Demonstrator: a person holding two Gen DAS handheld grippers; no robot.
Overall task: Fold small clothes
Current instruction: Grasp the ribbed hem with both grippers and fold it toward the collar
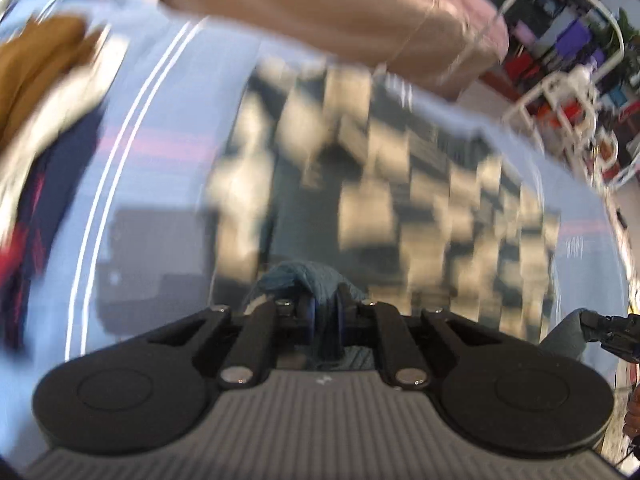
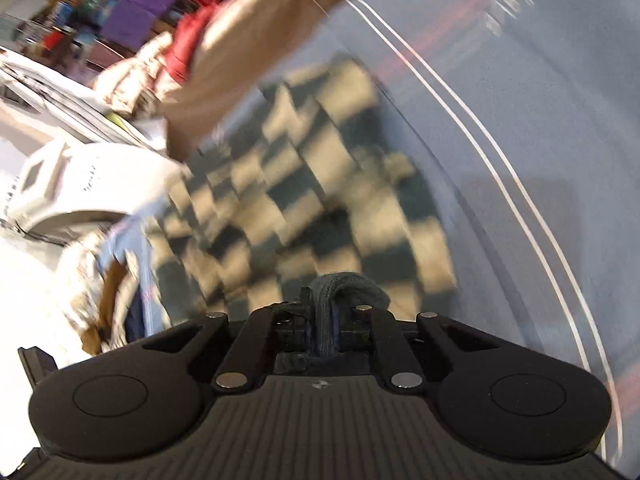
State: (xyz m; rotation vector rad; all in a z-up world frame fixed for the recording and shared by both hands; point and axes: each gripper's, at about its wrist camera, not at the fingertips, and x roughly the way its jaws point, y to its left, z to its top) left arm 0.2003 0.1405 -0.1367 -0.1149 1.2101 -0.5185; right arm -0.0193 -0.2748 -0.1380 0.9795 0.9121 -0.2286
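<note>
A small garment checked in dark green and cream [image 1: 400, 184] lies spread on a light blue cloth-covered surface [image 1: 160, 184], blurred in both views. My left gripper [image 1: 324, 312] is shut on a bunched teal edge of it [image 1: 304, 280]. My right gripper [image 2: 324, 312] is shut on a ribbed teal hem [image 2: 344, 284] of the same checked garment [image 2: 312, 184]. In the left wrist view the right gripper [image 1: 608, 330] shows at the right edge, with a fold of grey-teal cloth at its fingers.
A brown cardboard box [image 1: 340, 12] stands beyond the garment, and a red garment [image 2: 200, 20] hangs at the box [image 2: 256, 28]. Other clothes are piled at the left [image 1: 36, 120] [image 2: 112, 288]. A white rack [image 1: 560, 96] stands off the far right corner.
</note>
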